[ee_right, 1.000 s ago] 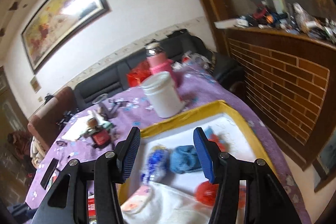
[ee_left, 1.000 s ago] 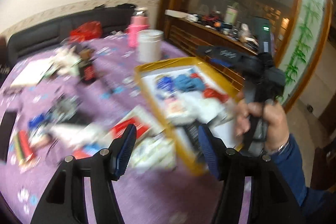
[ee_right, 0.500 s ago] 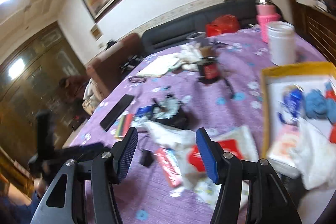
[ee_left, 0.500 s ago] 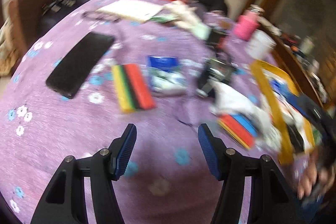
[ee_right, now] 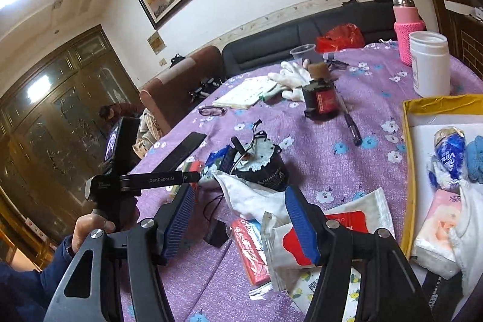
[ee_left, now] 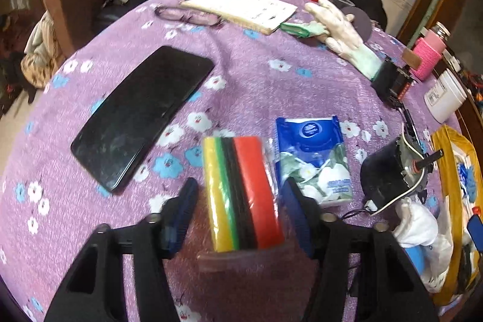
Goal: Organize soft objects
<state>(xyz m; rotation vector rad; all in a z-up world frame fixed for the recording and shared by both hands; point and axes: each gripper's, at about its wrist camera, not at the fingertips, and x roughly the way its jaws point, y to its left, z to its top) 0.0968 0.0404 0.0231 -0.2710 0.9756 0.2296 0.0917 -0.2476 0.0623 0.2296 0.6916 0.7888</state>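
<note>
The left gripper (ee_left: 238, 198) points steeply down at the table (ee_left: 256, 80), its blue-padded jaws apart and straddling the striped sponge pack (ee_left: 241, 195); the jaws have just been closing, yet a gap shows beside each pad and neither presses the pack. The right gripper (ee_right: 238, 219) hangs with its jaws apart over the clutter near the table's right edge; they have just been opening, and nothing is clamped between them.

The sponge pack is a flat block in clear wrap, striped yellow, green, black and red along its length, lying on the purple flowered cloth towards the near edge of the table. Just beside its red side lies a blue and white tissue packet (ee_left: 314, 159), close enough that the right pad stands over the seam between them. A black phone (ee_left: 142, 116) lies slantwise towards the left edge, well apart from the pack, with bare cloth between. Right of the tissue packet sits a dark motor (ee_left: 389, 174) with a white wire.

Towards the far edge lie a notepad (ee_left: 241, 8), glasses (ee_left: 187, 15) and a white glove (ee_left: 341, 32). At the right edge stands the yellow-rimmed tray (ee_right: 407, 147), already holding soft things; before it, under the right gripper, packets and a white cloth (ee_right: 250, 198) crowd the surface. The near left corner of the cloth is open.
</note>
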